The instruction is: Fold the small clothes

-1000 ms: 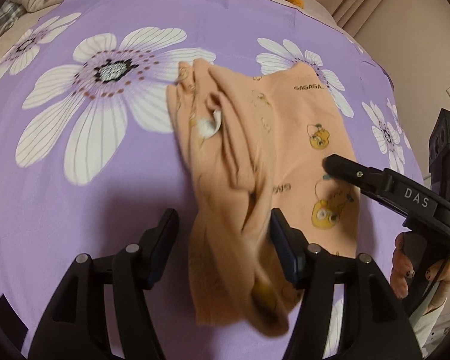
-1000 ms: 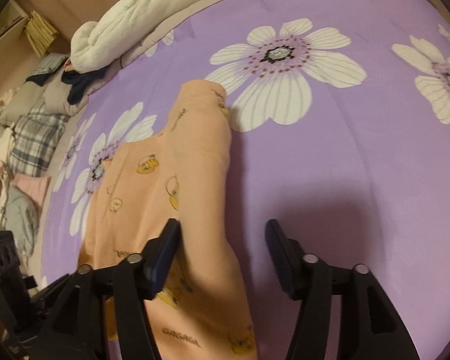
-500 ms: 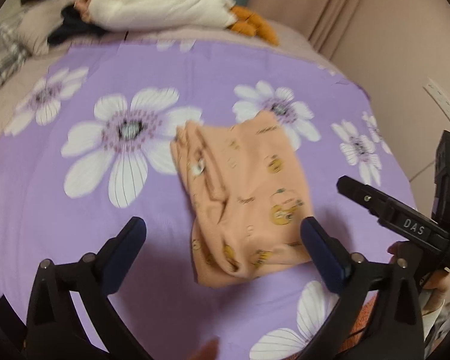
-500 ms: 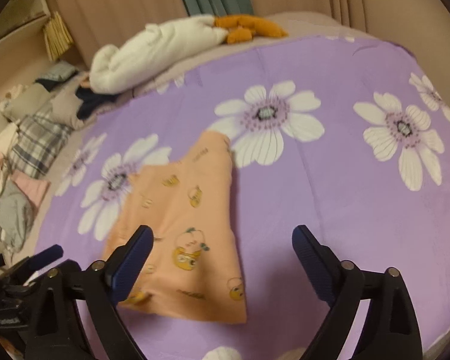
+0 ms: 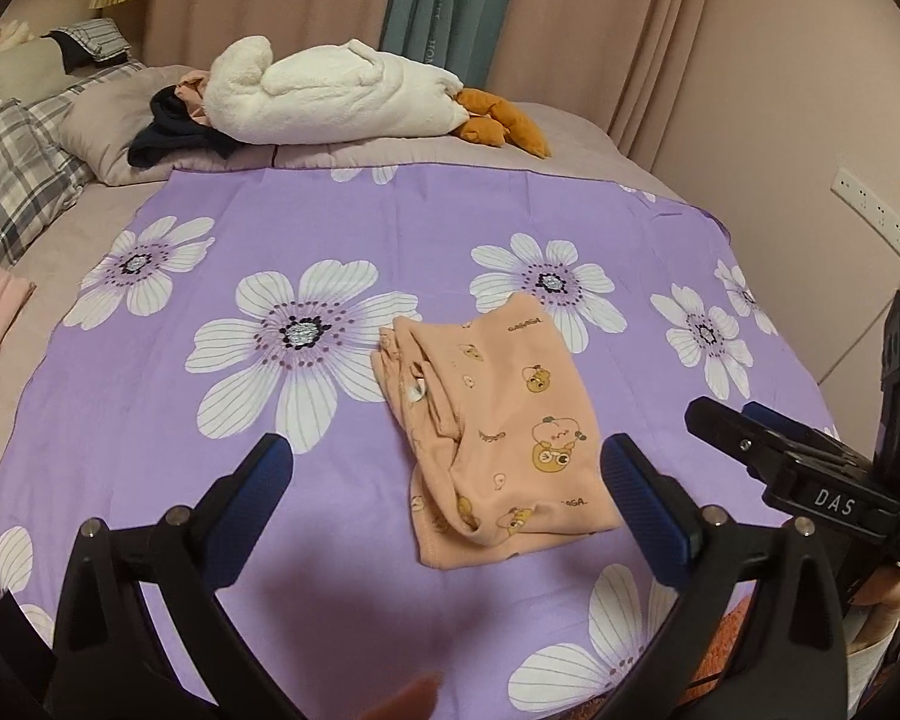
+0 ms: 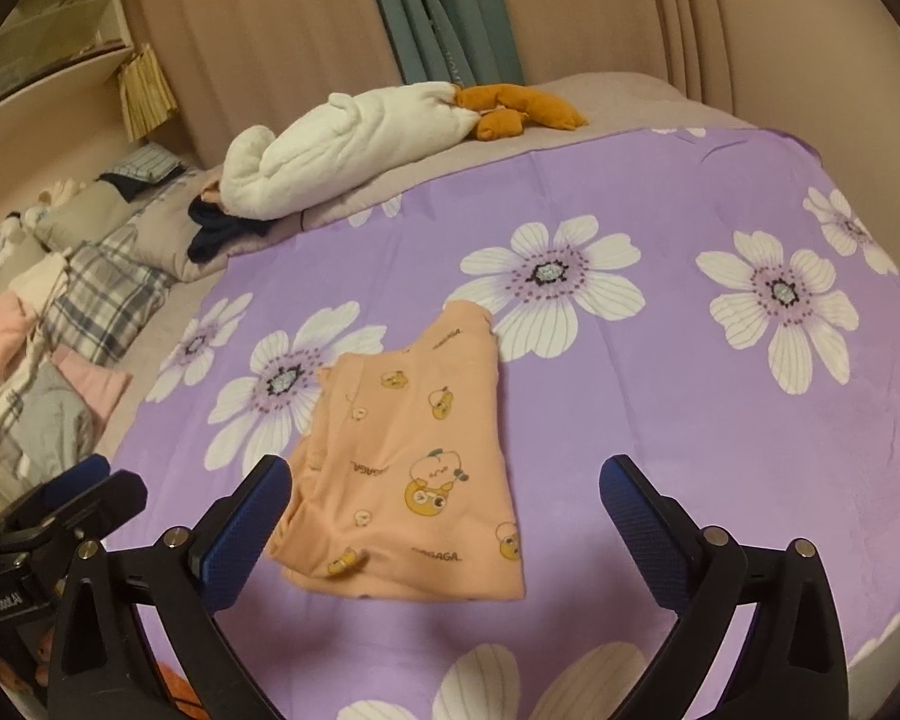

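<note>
The folded peach garment [image 5: 498,438] is lying flat on the purple flowered sheet [image 5: 222,210] of the bed, and both pairs of jaws are standing wide open, gripping nothing and hovering clear of the cloth. In the left wrist view the left gripper [image 5: 447,492] is looking almost straight at the garment, which is sitting just above and between the two blue-padded fingers [image 5: 252,498], slightly right of centre, with its long axis running from the upper middle of the frame down toward the lower right. In the right wrist view the right gripper [image 6: 444,504] is seeing the same garment [image 6: 414,456] left of centre, its lower left corner lying close to the left-hand finger [image 6: 246,516] while the right-hand finger is well apart from it over bare sheet. The bunched, thicker edge is facing the left side of the left wrist frame. Judging from this, the left gripper is the better lined up for any next touch; the fold looks largely done.
</note>
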### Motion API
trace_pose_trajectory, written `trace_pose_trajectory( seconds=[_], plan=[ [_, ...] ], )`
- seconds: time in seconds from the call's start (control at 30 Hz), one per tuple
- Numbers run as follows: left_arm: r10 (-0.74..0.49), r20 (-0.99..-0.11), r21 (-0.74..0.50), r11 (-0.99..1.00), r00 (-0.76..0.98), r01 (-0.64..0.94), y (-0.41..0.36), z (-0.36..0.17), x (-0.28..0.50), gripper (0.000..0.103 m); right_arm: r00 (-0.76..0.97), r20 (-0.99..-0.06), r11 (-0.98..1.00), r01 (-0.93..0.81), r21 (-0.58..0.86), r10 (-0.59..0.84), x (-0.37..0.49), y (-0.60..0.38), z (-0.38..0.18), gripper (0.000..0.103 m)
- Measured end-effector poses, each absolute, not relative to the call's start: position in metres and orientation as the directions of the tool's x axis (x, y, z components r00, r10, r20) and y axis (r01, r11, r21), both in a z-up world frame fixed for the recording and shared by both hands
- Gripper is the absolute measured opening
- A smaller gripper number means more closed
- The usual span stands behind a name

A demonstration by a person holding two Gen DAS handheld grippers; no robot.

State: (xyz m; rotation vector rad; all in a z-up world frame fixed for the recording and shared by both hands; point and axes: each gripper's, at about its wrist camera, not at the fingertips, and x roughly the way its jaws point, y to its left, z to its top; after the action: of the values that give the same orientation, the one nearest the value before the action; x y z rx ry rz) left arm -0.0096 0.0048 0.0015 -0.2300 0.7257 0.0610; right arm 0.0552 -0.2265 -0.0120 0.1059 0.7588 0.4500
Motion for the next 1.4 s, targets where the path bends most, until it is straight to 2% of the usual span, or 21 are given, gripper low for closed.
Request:
trace_pose_trajectory(
  seconds=[1.0,1.4],
  plan=[
    [-0.034,-0.704,-0.195,0.97,0.709,-0.147,0.005,-0.008,-0.016,0.103,0.696,-0.617,0.924,-0.346,0.162,0.368,0.037,-0.217,-0.006,0.102],
    [-0.093,-0.727,-0.229,0.967,0.68,-0.113,-0.001,-0.014,-0.014,0.103,0.698,-0.625,0.931,-0.332,0.15,0.35,0.036,-0.219,-0.008,0.102]
  ],
)
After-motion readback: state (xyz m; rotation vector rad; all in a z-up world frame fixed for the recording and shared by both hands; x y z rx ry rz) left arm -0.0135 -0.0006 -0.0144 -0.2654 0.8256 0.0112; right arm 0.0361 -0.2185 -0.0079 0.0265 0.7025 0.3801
